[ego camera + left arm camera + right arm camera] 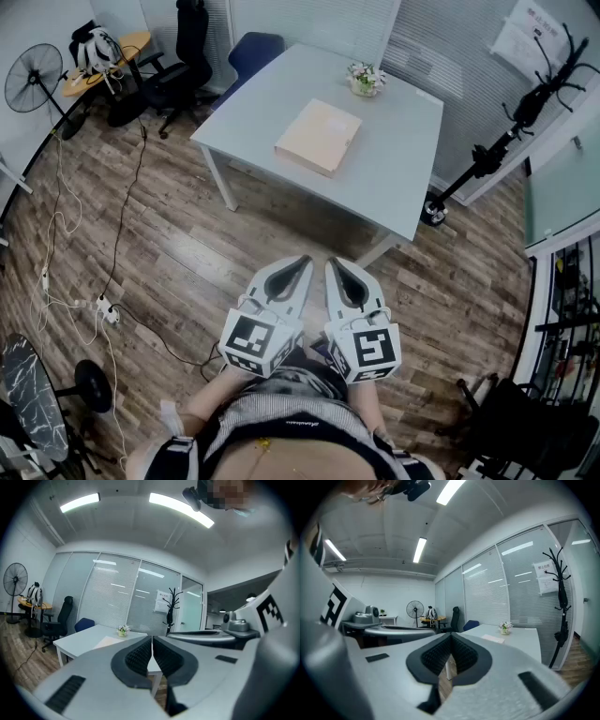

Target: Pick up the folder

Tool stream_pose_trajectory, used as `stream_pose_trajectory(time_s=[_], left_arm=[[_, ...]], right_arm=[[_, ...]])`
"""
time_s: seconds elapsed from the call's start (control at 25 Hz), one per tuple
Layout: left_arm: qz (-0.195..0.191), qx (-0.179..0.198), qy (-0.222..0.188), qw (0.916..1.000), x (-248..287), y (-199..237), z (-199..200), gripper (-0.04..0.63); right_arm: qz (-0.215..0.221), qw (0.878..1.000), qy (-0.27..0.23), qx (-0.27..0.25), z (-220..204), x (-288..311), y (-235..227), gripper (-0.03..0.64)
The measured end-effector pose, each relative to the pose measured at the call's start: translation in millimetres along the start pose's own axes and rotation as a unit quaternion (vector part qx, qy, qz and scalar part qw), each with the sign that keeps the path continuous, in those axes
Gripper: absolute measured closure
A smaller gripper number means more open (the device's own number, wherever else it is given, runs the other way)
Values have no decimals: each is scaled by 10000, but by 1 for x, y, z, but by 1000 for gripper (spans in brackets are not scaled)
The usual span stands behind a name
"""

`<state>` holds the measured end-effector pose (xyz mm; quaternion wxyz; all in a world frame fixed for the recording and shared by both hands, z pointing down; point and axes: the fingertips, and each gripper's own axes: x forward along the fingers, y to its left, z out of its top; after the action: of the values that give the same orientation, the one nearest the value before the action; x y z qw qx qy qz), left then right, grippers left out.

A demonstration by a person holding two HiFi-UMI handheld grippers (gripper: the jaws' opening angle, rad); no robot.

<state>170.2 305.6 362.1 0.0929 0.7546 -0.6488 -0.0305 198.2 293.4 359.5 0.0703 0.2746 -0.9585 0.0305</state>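
Print on the wall notice (520, 37) is too small to read.

I look down on a wood-plank floor (187, 253) and a pale bench (394, 169). Beyond it I see a black office chair (183, 56) and a blue chair (253, 52). A standing fan (33, 80) is far left, a black coat rack (506, 141) stands beside blind-covered glass walls (441, 47), and strip lights (180, 510) run overhead.

A flower pot (366, 80) stands near the white table's (394, 159) far edge.
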Motion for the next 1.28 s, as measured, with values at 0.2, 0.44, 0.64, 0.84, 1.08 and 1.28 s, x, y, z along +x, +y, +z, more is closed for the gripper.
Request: stream_pose_trajectory(time_s=[0.2,0.44,0.64,0.84,1.08,1.28], left_arm=[[134,38,-170,9998,-3,-2,4,578],[177,-249,-222,9993,-2,-3,-1,459],[297,-349,-231,9987,-4,-5,-6,460],[362,-331,-154,9987,-2,-2,-7,460],[323,-385,-133,9986,12,7,-10,460],[172,-401,-186,9989,39,27,-5,460]], right_arm=[[94,9994,-242,219,5,-8,0,522],[104,9994,-178,284,-2,-17,-12,500],[177,9992,-178,316,-6,-21,-17,492],[183,9991,-155,355,-7,-17,-22,487],[91,9991,-73,402,-15,-5,-33,483],[-107,9991,-121,398,-10,20,-50,483]])
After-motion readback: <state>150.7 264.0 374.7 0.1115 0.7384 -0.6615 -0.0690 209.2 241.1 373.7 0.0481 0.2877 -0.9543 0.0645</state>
